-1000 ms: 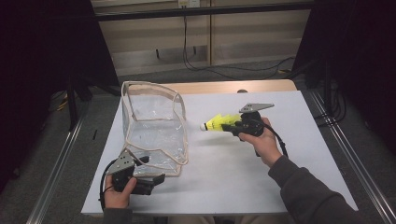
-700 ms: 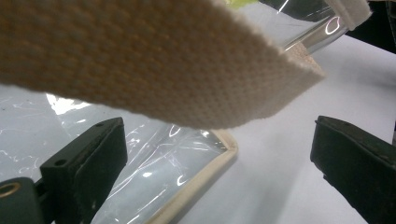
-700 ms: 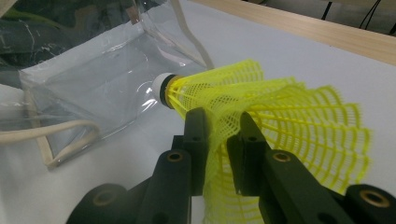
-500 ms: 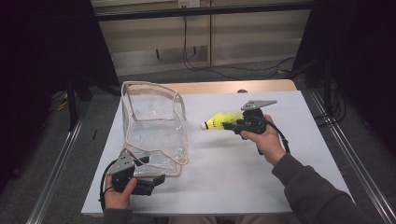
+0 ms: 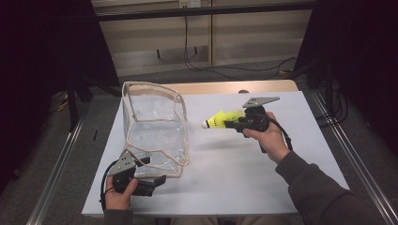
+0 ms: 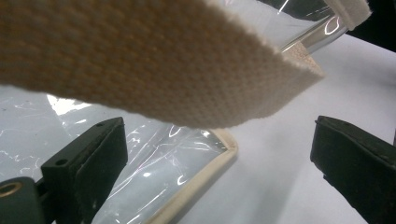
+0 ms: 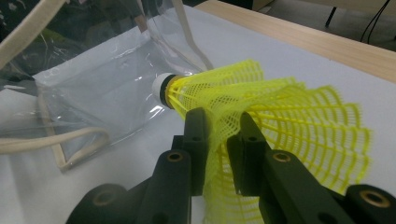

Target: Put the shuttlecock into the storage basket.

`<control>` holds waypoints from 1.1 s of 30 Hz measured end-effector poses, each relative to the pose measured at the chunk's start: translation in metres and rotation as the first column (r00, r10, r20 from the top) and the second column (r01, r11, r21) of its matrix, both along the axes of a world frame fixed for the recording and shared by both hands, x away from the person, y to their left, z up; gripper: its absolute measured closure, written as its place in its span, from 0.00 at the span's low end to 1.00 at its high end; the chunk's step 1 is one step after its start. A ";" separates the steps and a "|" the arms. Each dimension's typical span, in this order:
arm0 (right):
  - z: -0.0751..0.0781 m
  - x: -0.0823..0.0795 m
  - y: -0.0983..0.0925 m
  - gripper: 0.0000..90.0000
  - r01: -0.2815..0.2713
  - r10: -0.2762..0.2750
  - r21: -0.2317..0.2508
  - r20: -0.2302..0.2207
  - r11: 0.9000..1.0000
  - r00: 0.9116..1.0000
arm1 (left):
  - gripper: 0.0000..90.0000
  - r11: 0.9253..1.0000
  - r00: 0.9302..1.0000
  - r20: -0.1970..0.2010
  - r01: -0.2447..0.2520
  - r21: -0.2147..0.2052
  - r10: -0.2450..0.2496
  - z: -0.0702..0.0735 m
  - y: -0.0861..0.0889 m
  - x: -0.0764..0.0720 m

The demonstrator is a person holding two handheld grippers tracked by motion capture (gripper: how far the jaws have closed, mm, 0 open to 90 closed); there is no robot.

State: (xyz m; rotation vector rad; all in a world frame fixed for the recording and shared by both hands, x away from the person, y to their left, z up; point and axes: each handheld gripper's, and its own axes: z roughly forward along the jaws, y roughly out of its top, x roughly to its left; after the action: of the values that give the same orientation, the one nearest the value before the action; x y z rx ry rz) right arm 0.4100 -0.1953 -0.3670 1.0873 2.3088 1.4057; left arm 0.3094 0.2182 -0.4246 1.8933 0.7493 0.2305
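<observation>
White sheeting covers the tabletop, with a strip of bare wood left showing along its far edge. At the near left corner the left gripper is held low over the sheet, its fingers spread wide apart and closed on nothing; the near corner of a clear plastic bag lies between them, and a woven cream strap of that bag hangs just in front of the left gripper view's camera. The bag stands open on the left half of the tabletop, trimmed in cream binding. Farther back and to the right, the right gripper is held above the sheet, pointing left toward the bag. Its fingers are pinched on the mesh skirt of a yellow shuttlecock, whose white cork tip is turned toward the bag's open mouth but remains apart from it. Dark floor and trailing cables are seen beyond the tabletop.
</observation>
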 end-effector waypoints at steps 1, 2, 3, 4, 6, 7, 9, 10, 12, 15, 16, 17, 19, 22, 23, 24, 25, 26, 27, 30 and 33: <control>0.002 0.000 0.000 0.87 -0.001 0.001 0.000 0.000 1.000 1.000 | 0.04 1.000 1.000 0.000 0.000 -0.001 0.000 0.000 0.000 0.000; 0.004 -0.001 0.000 0.87 -0.009 0.009 -0.002 0.003 1.000 1.000 | 0.04 1.000 1.000 -0.002 0.000 -0.001 0.000 0.000 0.000 0.000; 0.005 -0.001 0.000 0.87 -0.009 0.009 -0.004 0.003 1.000 1.000 | 0.04 1.000 1.000 -0.002 0.000 0.000 0.000 0.000 0.000 0.000; 0.006 -0.001 0.001 0.87 -0.011 0.011 -0.005 0.004 1.000 1.000 | 0.04 1.000 1.000 -0.003 -0.002 -0.001 0.002 0.000 0.000 -0.001; 0.006 -0.001 0.001 0.87 -0.012 0.012 0.000 0.000 1.000 1.000 | 0.04 1.000 1.000 0.000 -0.001 0.004 0.001 0.000 0.000 0.000; 0.007 -0.001 0.002 0.87 -0.013 0.013 0.001 -0.001 1.000 1.000 | 0.04 1.000 1.000 -0.001 -0.002 0.004 0.002 0.000 0.000 0.000; 0.006 -0.001 0.002 0.87 -0.017 0.017 0.005 -0.004 1.000 1.000 | 0.04 1.000 1.000 -0.002 0.000 0.004 0.000 0.001 0.000 0.000; 0.007 -0.001 0.003 0.87 -0.018 0.018 0.008 -0.006 1.000 1.000 | 0.04 1.000 1.000 -0.001 0.000 0.000 0.000 0.000 0.000 0.000; 0.008 0.000 0.003 0.87 -0.019 0.019 0.005 -0.005 1.000 1.000 | 0.04 1.000 1.000 -0.002 0.000 0.004 0.000 0.001 0.000 0.000; 0.011 -0.001 0.003 0.87 -0.024 0.024 0.005 -0.006 1.000 1.000 | 0.04 1.000 1.000 -0.003 -0.001 0.004 0.001 0.001 0.000 0.000; 0.012 -0.001 0.003 0.87 -0.026 0.026 0.001 -0.005 1.000 1.000 | 0.04 1.000 1.000 -0.004 0.002 0.004 -0.002 0.001 0.000 0.000; 0.013 -0.001 0.004 0.87 -0.031 0.031 0.003 -0.004 1.000 1.000 | 0.04 1.000 1.000 -0.004 0.002 0.004 -0.002 0.001 0.000 0.000; 0.018 -0.002 0.004 0.87 -0.034 0.034 -0.006 0.003 0.999 0.999 | 0.04 1.000 1.000 -0.003 -0.002 0.005 0.002 0.001 0.000 0.000; 0.024 -0.003 0.002 0.87 -0.037 0.037 -0.010 0.015 0.999 0.999 | 0.04 1.000 1.000 -0.003 -0.001 0.002 0.001 0.001 0.000 0.000; 0.027 -0.003 0.002 0.87 -0.037 0.037 -0.007 0.014 0.999 0.999 | 0.04 1.000 1.000 -0.002 -0.001 0.000 0.001 0.000 0.000 0.000; 0.029 -0.003 0.001 0.87 -0.040 0.040 -0.006 0.016 0.999 0.999 | 0.04 1.000 1.000 -0.004 -0.003 -0.001 0.003 0.001 0.000 0.000; 0.031 -0.003 0.001 0.87 -0.041 0.041 -0.005 0.018 0.999 0.999 | 0.04 1.000 1.000 -0.003 -0.001 0.003 0.001 0.001 0.000 0.000; 0.033 -0.003 0.001 0.87 -0.040 0.040 -0.008 0.020 0.999 0.999 | 0.04 1.000 1.000 -0.003 -0.002 0.003 0.002 0.001 0.000 0.000; 0.035 -0.003 0.001 0.87 -0.039 0.039 -0.006 0.020 0.999 0.999 | 0.04 1.000 1.000 -0.004 -0.002 0.003 0.002 0.001 0.000 0.000; 0.041 -0.003 0.002 0.87 -0.045 0.045 -0.001 0.026 0.999 0.999 | 0.04 1.000 1.000 -0.003 -0.003 0.002 0.003 0.001 0.000 0.000; 0.046 -0.002 0.004 0.87 -0.053 0.053 -0.005 0.029 0.999 0.998 | 0.04 1.000 1.000 -0.003 -0.004 0.002 0.004 0.001 0.000 0.000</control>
State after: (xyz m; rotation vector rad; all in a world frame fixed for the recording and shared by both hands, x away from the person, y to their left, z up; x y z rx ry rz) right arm 0.4075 -0.1913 -0.3210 1.0053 2.3352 1.4253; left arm 0.3093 0.2179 -0.4241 1.8951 0.7547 0.2312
